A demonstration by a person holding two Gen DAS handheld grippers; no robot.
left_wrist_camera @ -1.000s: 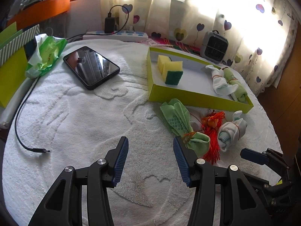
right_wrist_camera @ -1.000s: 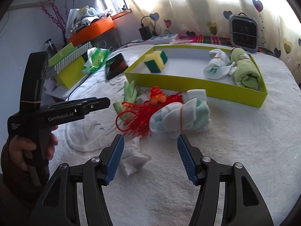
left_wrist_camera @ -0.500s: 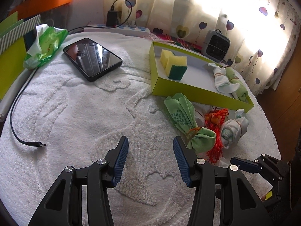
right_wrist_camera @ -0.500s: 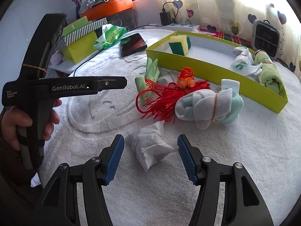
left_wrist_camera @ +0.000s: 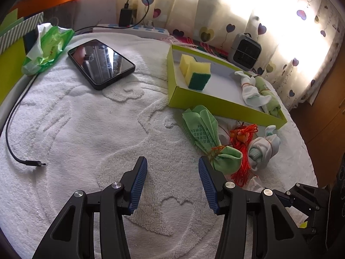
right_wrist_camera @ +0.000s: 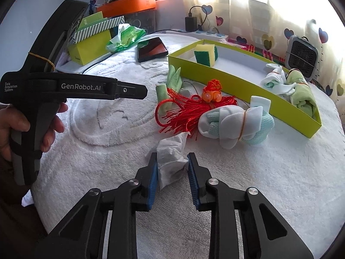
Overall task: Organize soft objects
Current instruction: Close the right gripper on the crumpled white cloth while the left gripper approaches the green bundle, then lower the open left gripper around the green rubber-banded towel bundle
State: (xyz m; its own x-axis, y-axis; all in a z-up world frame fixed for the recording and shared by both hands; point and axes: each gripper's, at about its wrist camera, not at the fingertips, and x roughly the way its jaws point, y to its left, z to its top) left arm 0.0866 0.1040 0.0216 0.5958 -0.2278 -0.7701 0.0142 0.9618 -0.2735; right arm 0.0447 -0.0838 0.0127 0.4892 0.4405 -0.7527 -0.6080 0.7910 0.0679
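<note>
The right gripper (right_wrist_camera: 172,161) is clenching a crumpled white tissue (right_wrist_camera: 171,157) lying at six o'clock from the red tassel (right_wrist_camera: 185,112), while the left gripper (left_wrist_camera: 172,168) is hanging spread wide over the white towel (left_wrist_camera: 86,129).

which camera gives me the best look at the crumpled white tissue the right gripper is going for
The right wrist view: the crumpled white tissue sits large and unobstructed between the right gripper fingers. The left wrist view shows at most a white sliver past the left gripper's finger, too hidden to identify.
</note>
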